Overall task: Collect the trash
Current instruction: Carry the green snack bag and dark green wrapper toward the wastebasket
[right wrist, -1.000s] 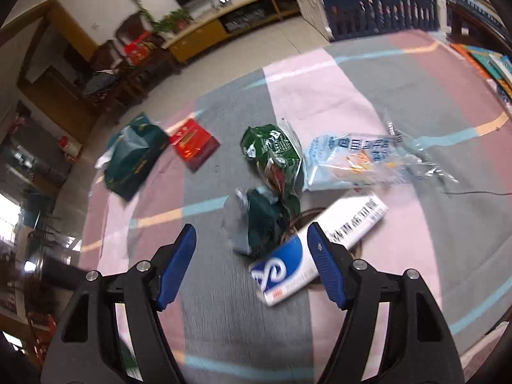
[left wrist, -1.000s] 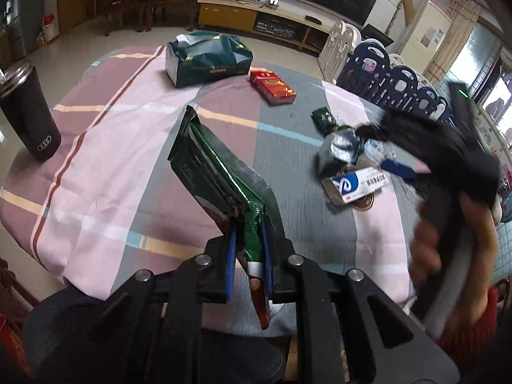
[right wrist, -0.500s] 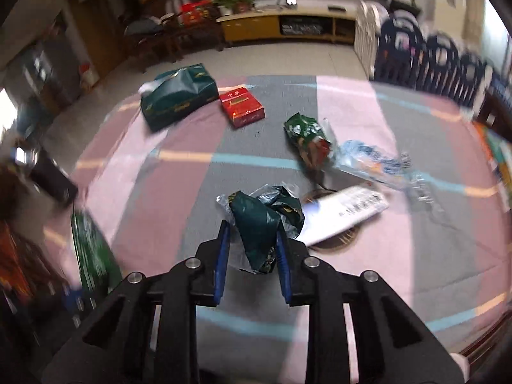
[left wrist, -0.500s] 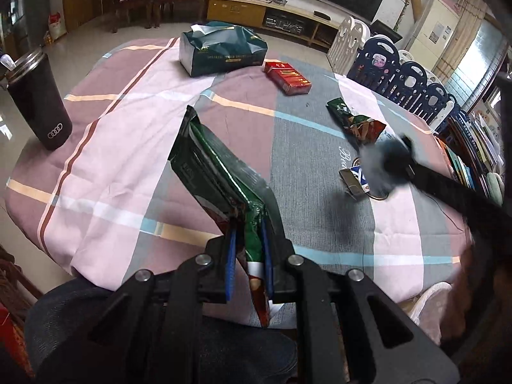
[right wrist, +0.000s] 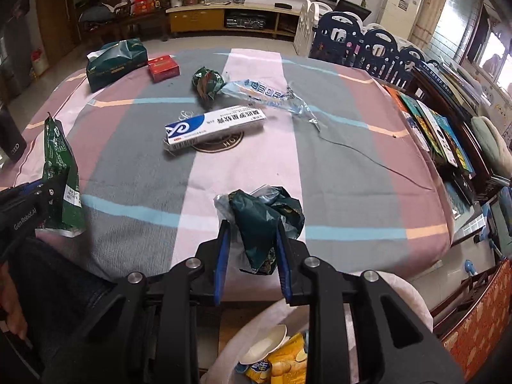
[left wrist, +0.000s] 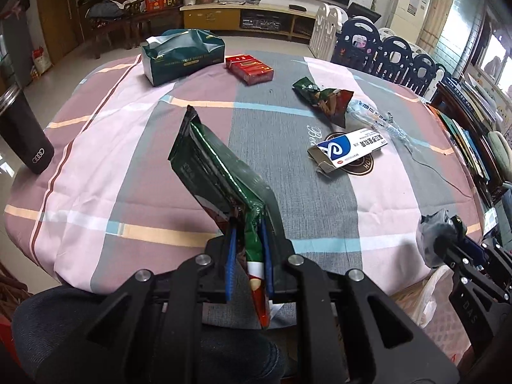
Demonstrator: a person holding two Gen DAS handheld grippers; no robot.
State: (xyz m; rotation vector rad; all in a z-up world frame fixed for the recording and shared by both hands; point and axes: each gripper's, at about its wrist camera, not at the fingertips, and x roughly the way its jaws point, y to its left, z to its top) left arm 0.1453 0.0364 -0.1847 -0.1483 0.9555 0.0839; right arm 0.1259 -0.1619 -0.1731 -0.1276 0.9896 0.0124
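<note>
Right wrist view: right gripper (right wrist: 251,249) fingers pinch a light, soft crumpled wrapper (right wrist: 264,220) past the bench's near edge; left gripper (left wrist: 248,257) fingers clamp a limp green bag (left wrist: 217,172).

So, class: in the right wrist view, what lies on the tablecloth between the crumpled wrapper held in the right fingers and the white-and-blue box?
Nothing: between the crumpled wrapper and the white-and-blue box, the right wrist view shows only bare striped tablecloth.
</note>
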